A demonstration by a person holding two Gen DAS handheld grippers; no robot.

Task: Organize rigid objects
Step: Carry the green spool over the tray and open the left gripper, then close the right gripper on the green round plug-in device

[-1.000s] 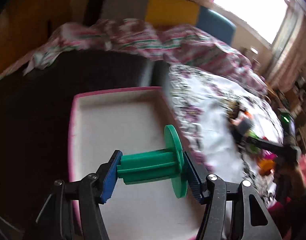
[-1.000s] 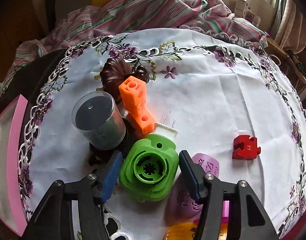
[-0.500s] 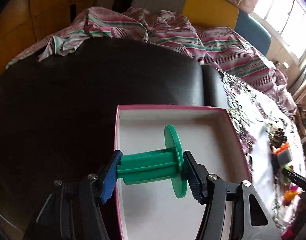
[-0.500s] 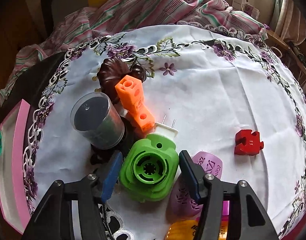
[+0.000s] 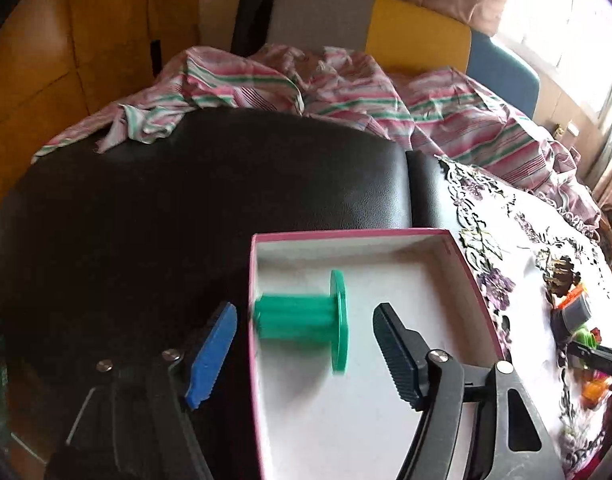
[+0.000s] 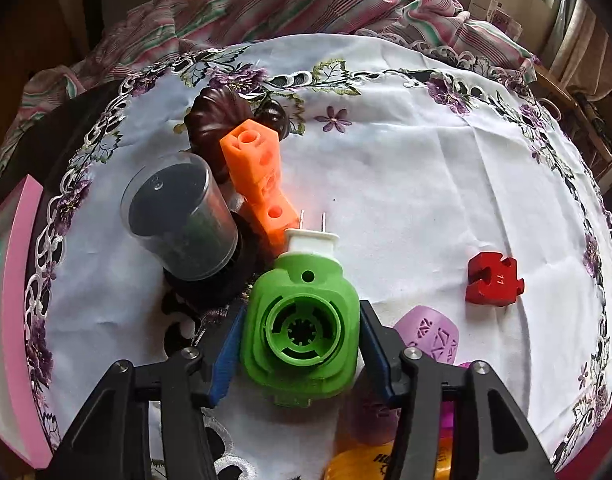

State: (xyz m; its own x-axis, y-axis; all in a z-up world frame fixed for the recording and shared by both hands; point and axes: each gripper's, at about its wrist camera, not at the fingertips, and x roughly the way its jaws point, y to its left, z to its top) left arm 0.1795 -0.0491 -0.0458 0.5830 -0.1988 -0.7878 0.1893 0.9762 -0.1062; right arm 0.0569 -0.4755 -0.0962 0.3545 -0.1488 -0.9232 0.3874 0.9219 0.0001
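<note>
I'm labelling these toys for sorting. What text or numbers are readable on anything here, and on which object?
"11": in white on the red puzzle-piece block.
Dark lettering on the orange-yellow plastic piece at the bottom edge: cut off, unreadable.
Print on the white boxes by the window: too small.

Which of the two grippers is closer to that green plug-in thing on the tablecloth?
Right. The right gripper is closing with its pads against the green plug-in device; the left gripper is away over the pink box, opening, clear of a green spool.

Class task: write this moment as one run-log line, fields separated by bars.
left gripper: jaws opening, green spool released over pink box | right gripper: jaws closing on green plug
</note>
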